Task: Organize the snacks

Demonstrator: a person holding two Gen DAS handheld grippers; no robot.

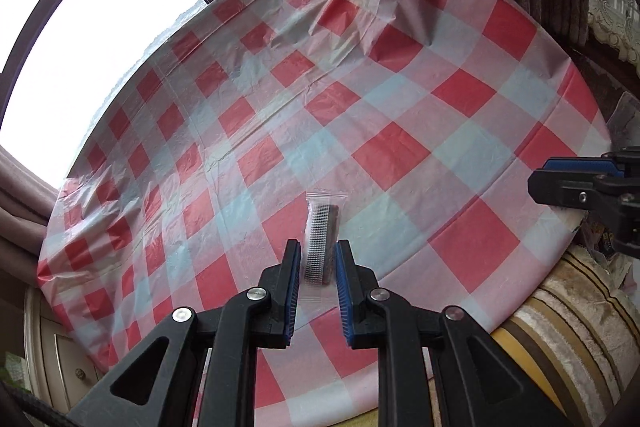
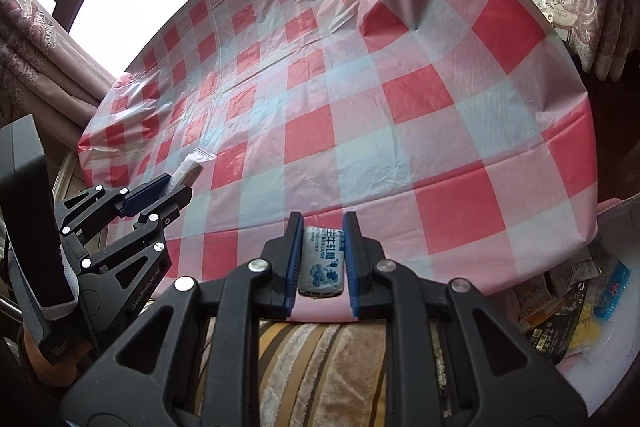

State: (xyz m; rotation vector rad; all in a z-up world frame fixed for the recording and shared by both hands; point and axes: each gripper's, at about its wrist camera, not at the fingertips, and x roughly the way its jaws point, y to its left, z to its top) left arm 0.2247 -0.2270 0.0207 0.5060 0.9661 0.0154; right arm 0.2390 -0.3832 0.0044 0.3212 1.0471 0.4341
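My left gripper (image 1: 318, 247) holds a narrow clear-wrapped dark snack bar (image 1: 320, 239) between its blue pads, low over the red-and-white checked tablecloth (image 1: 360, 87). From the right wrist view the same gripper (image 2: 176, 187) is shut on that bar (image 2: 186, 171) near the table's left front. My right gripper (image 2: 322, 223) is shut on a small white candy pack with blue print (image 2: 321, 261), held over the table's front edge. The right gripper also shows at the right edge of the left wrist view (image 1: 580, 179).
A white container with several mixed snack packets (image 2: 568, 303) sits low at the right, below the table edge. A striped plush cushion (image 2: 320, 367) lies under the front edge. Windows and curtains stand behind the table.
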